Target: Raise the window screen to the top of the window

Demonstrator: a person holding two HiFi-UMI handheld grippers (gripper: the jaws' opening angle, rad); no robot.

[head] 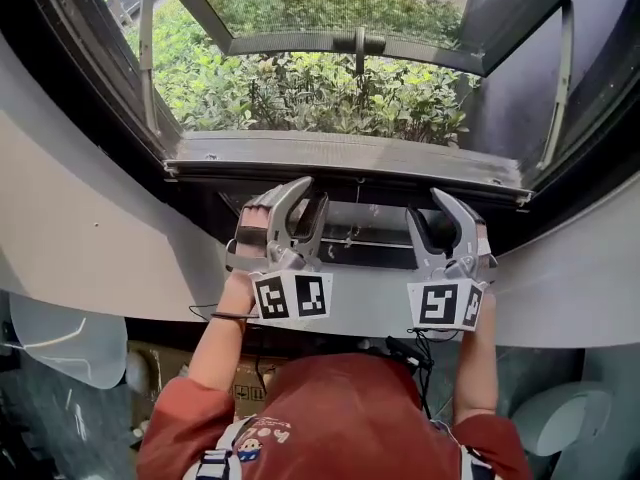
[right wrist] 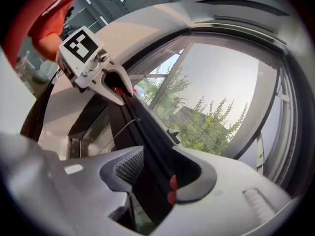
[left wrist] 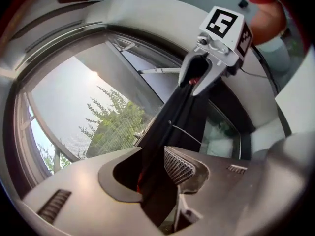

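A black screen bar (head: 365,190) runs across the bottom of the window opening, just under the grey frame rail (head: 340,158). My left gripper (head: 303,208) and right gripper (head: 437,213) sit side by side at this bar, jaws spread. In the left gripper view the bar (left wrist: 172,127) passes between the left gripper's (left wrist: 155,173) jaws and on to the right gripper (left wrist: 204,80). In the right gripper view the bar (right wrist: 147,127) lies between the right gripper's (right wrist: 152,173) jaws, with the left gripper (right wrist: 115,85) further along. Fine mesh (right wrist: 206,132) covers the opening.
The outward-hinged sash (head: 355,43) stands open over green bushes (head: 310,93). A curved white wall (head: 90,228) wraps the window on both sides. A person's red sleeves (head: 330,408) fill the lower middle. Two white chairs (head: 60,338) stand below.
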